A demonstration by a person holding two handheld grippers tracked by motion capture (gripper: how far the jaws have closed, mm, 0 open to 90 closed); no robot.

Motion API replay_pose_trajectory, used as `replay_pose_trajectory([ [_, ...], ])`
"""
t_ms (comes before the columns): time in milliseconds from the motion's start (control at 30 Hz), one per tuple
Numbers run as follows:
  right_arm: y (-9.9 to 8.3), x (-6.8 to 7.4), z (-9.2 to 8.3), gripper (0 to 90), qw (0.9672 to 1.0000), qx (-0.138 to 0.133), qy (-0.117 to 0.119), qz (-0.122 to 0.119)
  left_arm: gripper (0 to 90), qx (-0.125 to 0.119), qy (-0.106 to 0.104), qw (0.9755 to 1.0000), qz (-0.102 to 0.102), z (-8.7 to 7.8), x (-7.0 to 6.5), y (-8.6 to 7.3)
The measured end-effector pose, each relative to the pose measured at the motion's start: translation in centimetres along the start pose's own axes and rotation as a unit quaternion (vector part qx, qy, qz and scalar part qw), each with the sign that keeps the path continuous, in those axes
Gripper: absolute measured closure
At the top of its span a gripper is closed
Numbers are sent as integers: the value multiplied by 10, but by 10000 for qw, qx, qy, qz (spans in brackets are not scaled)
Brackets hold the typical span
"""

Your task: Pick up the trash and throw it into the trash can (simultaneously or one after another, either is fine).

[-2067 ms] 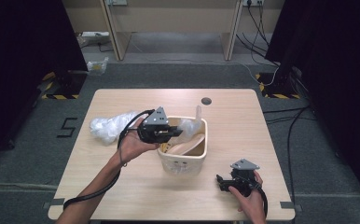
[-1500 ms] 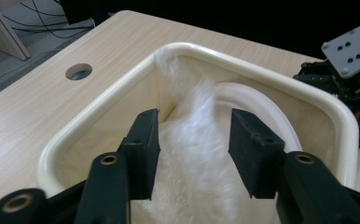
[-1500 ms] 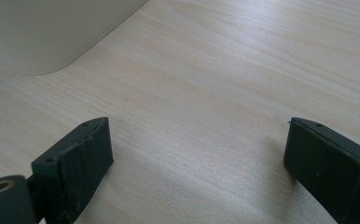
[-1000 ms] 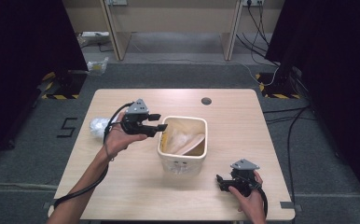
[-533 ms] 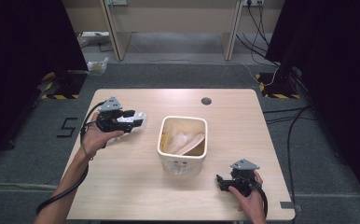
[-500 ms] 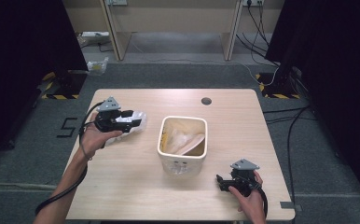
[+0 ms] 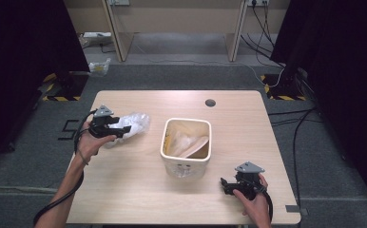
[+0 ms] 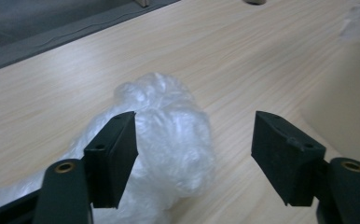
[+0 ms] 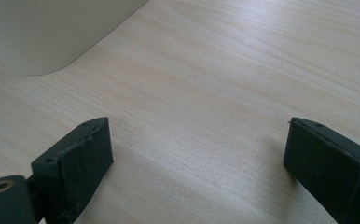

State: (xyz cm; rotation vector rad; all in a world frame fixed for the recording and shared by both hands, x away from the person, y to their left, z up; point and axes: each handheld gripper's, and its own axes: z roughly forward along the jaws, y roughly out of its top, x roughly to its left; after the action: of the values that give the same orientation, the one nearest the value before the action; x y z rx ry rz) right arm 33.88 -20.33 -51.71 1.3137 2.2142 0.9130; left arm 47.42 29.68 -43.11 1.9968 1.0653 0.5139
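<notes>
— One plastic bag (image 8: 169, 140), lying crumpled at the table's (image 7: 139, 190) left, beside the bin (image 7: 186, 145)?
— Yes. Left gripper (image 8: 194, 144) gaping over it; right gripper (image 9: 197, 154) idling spread. Looking light, soft, slippery: pinch a thick fold.

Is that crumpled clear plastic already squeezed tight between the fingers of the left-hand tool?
No, the left gripper is wide open, and the crumpled plastic lies on the table between its spread fingers, unpinched.

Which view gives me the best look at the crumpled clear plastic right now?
The left gripper view: the crumpled plastic sits close, between the left tongs' open jaws, creases visible. The high view shows it small, on the table left of the bin. The right gripper view faces bare tabletop and the bin's wall.
</notes>
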Motion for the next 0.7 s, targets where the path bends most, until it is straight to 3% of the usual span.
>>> replay_pose_trajectory([
  [267,0,0,0,81,10000,6,-3,0,226,175,322,9993,-95,12,12,-7],
  [700,0,0,0,81,10000,5,-4,-1,182,269,505,9981,-206,22,23,-10],
])
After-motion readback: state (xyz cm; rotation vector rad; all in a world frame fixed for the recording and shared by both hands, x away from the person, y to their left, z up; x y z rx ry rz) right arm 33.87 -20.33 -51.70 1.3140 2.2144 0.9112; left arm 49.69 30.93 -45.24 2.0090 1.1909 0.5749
